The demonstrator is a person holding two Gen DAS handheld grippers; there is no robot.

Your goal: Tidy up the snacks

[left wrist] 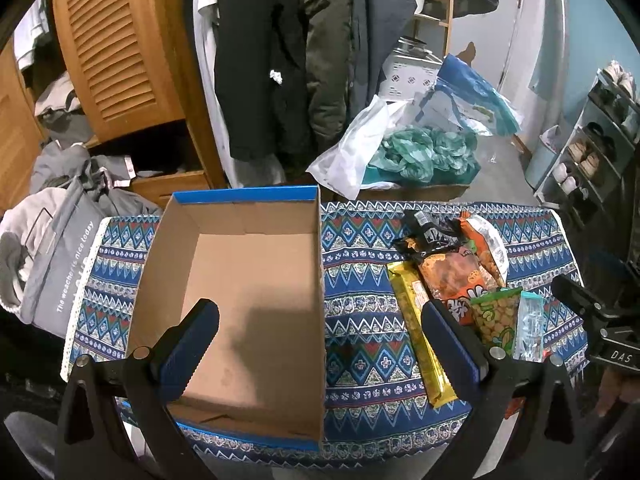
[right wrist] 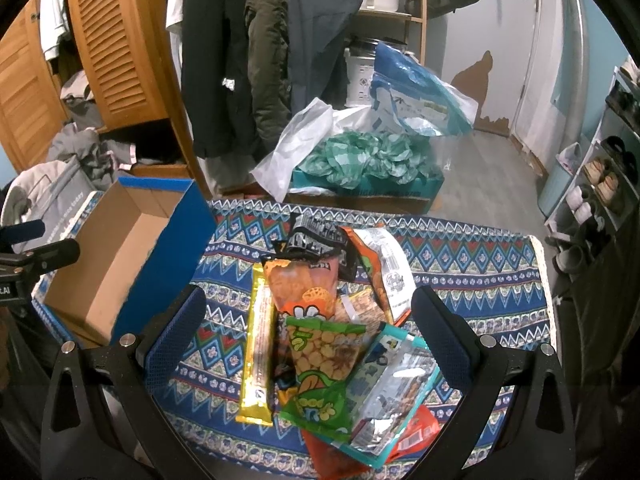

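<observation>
An empty cardboard box (left wrist: 248, 280) with blue outer walls sits on the left of a patterned blue tablecloth (left wrist: 360, 340); it also shows in the right wrist view (right wrist: 120, 256). A pile of snack packets lies to its right: a long yellow bar (right wrist: 258, 344), an orange packet (right wrist: 308, 288), a green peanut packet (right wrist: 320, 364), a silver-teal packet (right wrist: 392, 392), a black packet (right wrist: 316, 236) and a white-orange packet (right wrist: 384, 268). My left gripper (left wrist: 320, 344) is open above the box's right wall. My right gripper (right wrist: 308, 340) is open above the pile, holding nothing.
Behind the table hang coats (left wrist: 280, 60) beside a louvred wooden wardrobe (left wrist: 112, 40). A floor box with green fabric and plastic bags (right wrist: 368, 160) stands behind. A grey bag (left wrist: 60, 272) sits left, a shoe rack (right wrist: 608, 168) right.
</observation>
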